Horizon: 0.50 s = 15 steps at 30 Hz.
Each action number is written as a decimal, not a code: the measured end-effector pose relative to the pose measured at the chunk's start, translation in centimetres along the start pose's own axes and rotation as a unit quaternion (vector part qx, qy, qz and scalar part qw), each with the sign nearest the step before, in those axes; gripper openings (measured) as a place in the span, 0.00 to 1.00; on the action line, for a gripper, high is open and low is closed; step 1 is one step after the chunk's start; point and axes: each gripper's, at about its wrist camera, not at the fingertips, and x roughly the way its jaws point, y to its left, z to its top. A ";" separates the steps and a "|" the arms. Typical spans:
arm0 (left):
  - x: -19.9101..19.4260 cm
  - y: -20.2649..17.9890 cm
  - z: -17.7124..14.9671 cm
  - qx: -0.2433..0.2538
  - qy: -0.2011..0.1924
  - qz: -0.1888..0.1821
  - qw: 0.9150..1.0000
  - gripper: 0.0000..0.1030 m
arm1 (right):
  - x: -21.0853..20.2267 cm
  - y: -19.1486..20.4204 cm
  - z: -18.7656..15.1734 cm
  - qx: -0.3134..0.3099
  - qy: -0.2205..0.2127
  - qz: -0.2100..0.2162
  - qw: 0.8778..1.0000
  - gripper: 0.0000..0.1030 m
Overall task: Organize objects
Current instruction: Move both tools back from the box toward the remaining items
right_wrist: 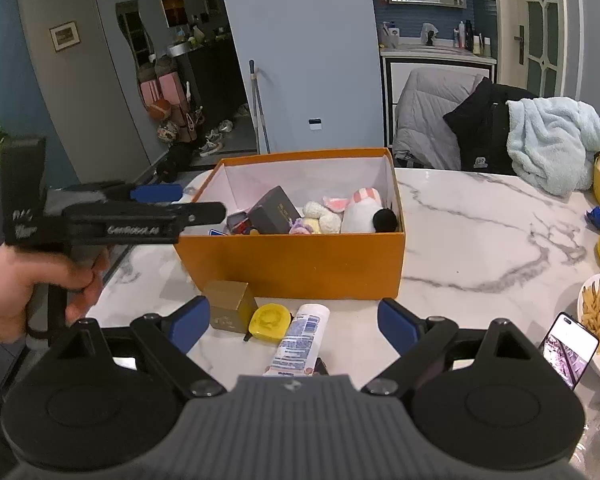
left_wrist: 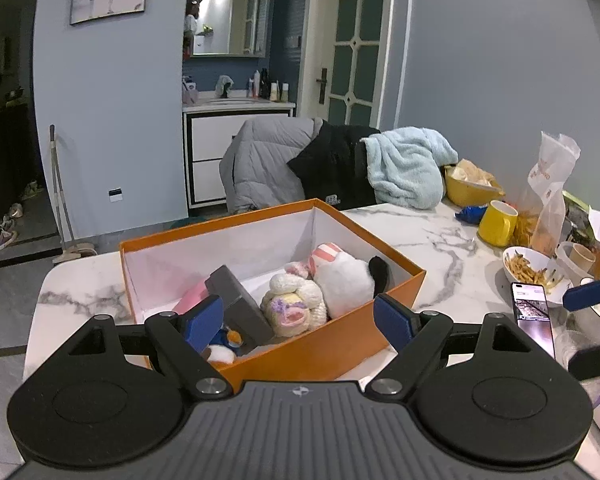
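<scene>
Right under our right hand-held gripper, which is spread wide and holds nothing, three small things lie on the counter. From left to right we see a gold box, a yellow case and a white tube. We think the tube's long side points toward the orange box just behind. Our left hand-held gripper is spread over that box, so the right one is nearer.
</scene>
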 end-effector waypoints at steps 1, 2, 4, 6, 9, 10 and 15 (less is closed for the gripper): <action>0.1 0.3 -0.6 -0.005 -0.001 -0.001 1.000 0.94 | 0.1 0.0 0.0 0.001 0.001 0.000 1.000 0.89; 0.1 0.4 -1.0 -0.009 -0.003 -0.001 1.000 0.94 | 0.2 0.1 0.0 0.001 0.002 0.000 1.000 0.89; 0.2 0.9 -1.8 -0.019 -0.004 -0.004 1.000 0.94 | 0.4 0.3 0.0 -0.001 0.004 0.000 1.000 0.89; 0.1 1.2 -2.1 -0.019 -0.003 -0.010 1.000 0.94 | 0.6 0.4 0.0 -0.004 0.007 -0.002 1.000 0.89; -0.4 1.2 -2.4 -0.006 -0.011 -0.014 1.000 0.94 | 1.0 0.5 -0.2 -0.005 0.013 -0.005 1.000 0.89; -0.5 1.1 -2.4 -0.005 -0.012 -0.014 1.000 0.94 | 1.2 0.5 -0.2 -0.005 0.016 -0.005 1.000 0.89; -0.5 0.7 -2.6 -0.004 -0.007 -0.029 1.000 0.94 | 1.5 0.6 -0.5 -0.015 0.023 -0.006 1.000 0.89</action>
